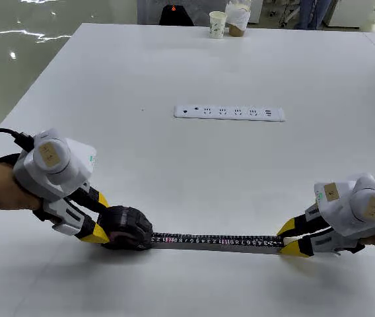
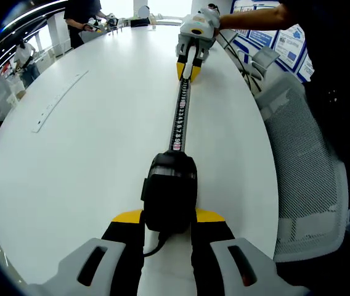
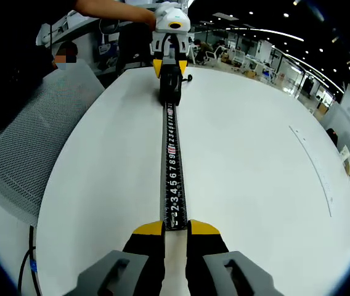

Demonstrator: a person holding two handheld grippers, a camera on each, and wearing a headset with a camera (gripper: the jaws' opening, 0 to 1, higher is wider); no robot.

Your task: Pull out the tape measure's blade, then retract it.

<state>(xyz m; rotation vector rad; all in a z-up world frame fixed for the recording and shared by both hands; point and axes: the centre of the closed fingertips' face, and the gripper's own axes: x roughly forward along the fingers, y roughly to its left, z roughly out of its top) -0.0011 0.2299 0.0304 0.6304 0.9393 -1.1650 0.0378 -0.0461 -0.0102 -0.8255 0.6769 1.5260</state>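
Yellow fingers tight on case, blade.

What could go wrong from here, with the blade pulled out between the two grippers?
If the right gripper loses its thin pinch on the end of the blade, the blade may whip back into the case. The left gripper holds the rounded case by its sides; it could twist loose on retraction.
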